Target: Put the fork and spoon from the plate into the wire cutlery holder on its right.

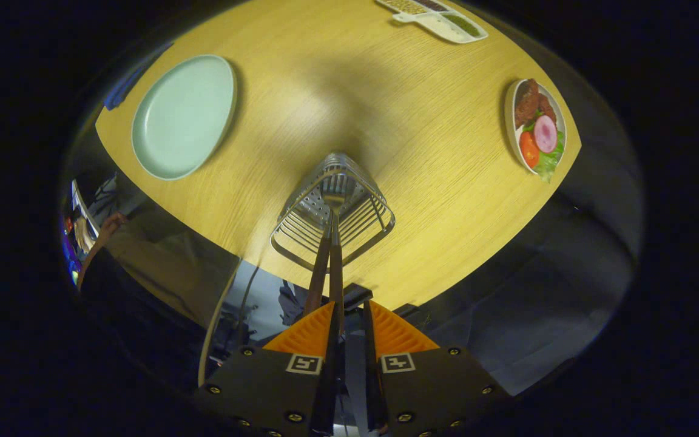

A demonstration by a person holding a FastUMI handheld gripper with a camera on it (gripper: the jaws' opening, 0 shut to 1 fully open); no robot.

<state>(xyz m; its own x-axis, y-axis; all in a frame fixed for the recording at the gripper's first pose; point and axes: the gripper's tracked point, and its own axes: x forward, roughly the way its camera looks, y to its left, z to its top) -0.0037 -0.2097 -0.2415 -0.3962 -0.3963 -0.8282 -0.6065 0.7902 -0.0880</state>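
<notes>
Cutlery holder [332, 209] stands on table [422, 109], right of plate [183, 115].

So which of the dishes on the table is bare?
The pale green plate beyond the wire holder; the small plate and the divided tray hold food.

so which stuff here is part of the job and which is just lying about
Job: wire cutlery holder; two utensil handles standing in it; empty green plate; tool, slightly open beside the handles.

Lying about: food plate; divided tray.
</notes>
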